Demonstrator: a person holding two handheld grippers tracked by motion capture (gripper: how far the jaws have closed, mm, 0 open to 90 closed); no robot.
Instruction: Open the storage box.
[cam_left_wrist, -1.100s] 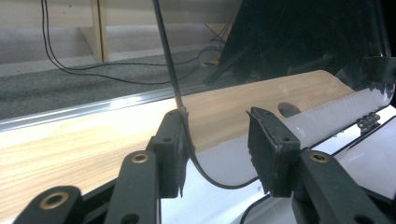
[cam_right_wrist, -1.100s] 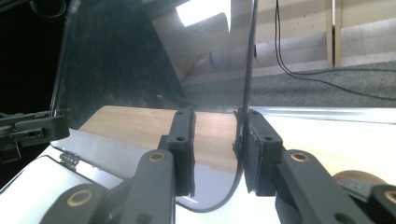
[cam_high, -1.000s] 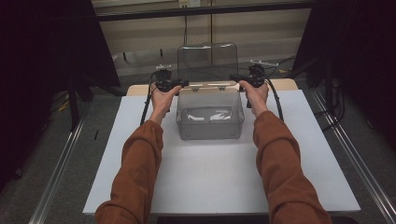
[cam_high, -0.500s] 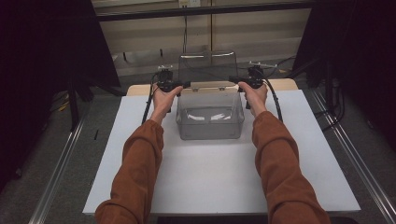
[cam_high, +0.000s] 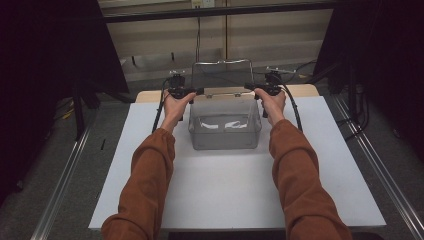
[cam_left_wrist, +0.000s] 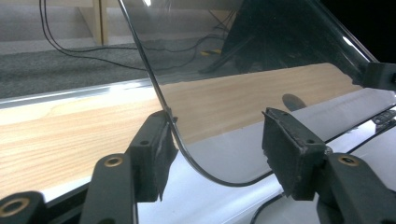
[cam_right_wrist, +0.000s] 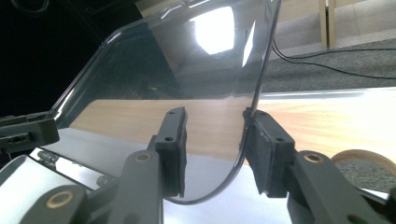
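Both tongs open: left tongs (cam_left_wrist: 215, 149) and right tongs (cam_right_wrist: 215, 149) straddle raised clear lid (cam_high: 221, 74) edges of box (cam_high: 225, 131) on tabletop (cam_high: 225, 190).

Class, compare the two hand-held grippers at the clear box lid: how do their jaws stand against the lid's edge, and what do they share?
The left hand-held gripper has its left pad against the lid, with the right pad standing clear. The right hand-held gripper is the reverse: its right pad meets the lid's edge and its left pad stands off. In the high view, the left one sits at the lid's left side, the right one at its right. Both are open, straddling the raised lid of the clear box.
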